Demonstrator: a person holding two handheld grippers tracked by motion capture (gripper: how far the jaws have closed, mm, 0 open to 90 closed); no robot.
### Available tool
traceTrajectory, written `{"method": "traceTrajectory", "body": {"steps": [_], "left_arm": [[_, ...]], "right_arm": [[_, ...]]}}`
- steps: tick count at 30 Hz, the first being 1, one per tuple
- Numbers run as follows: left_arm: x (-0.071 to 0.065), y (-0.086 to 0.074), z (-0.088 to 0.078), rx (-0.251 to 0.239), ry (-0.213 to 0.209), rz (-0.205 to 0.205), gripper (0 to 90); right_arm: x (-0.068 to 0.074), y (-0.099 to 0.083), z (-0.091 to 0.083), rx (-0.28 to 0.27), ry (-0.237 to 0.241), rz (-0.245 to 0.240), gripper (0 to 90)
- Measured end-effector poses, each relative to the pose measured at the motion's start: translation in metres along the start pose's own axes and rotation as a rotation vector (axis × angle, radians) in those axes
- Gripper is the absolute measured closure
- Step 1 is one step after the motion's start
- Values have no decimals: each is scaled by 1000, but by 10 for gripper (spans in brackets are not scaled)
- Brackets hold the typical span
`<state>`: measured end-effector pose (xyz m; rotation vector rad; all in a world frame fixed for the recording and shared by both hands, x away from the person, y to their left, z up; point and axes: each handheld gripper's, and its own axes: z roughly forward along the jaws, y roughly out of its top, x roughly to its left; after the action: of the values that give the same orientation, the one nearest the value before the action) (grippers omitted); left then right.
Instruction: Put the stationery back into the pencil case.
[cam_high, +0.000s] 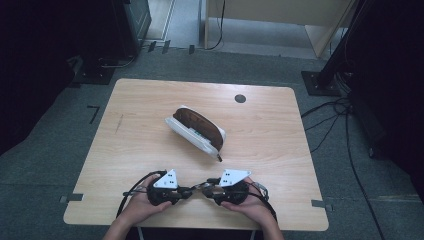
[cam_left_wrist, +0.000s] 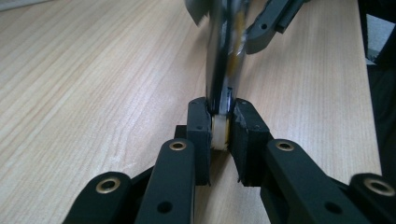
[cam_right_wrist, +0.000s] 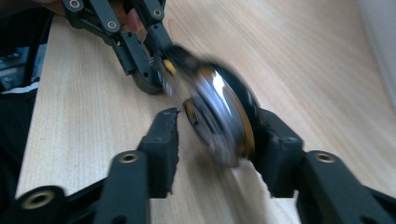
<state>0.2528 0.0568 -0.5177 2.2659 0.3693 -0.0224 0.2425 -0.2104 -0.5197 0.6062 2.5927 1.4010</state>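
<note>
High view: wooden table (cam_high: 150, 115) on grey carpet (cam_high: 45, 165).

Brown-and-white case (cam_high: 196, 131) on pale wood-grain table (cam_high: 270, 135); glossy black-and-yellow object (cam_right_wrist: 219, 116) between black claws.

Left gripper (cam_high: 186, 192) clamped, right gripper (cam_high: 204, 189) part-open, tips meeting
</note>
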Motion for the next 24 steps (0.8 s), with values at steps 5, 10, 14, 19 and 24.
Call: {"method": "traceTrajectory", "body": {"steps": [5,10,14,19,24], "left_arm": [[0,0,0,-2,-2,-2,798],[0,0,0,-1,-3,-1,797],[1,0,0,-4,6,-6,786],[3,0,-1,-13,49,-28,657],[3,0,-2,-18,90,-51,548]], "right_arm": [[-2,0,-4,-40,12,6,518],[-3,-1,-4,-40,17,-5,559],[-4,-2,-6,-36,40,-12,601],[0,-3,-9,-10,98,-53,732],[4,0,-7,0,77,-61,741]]}}
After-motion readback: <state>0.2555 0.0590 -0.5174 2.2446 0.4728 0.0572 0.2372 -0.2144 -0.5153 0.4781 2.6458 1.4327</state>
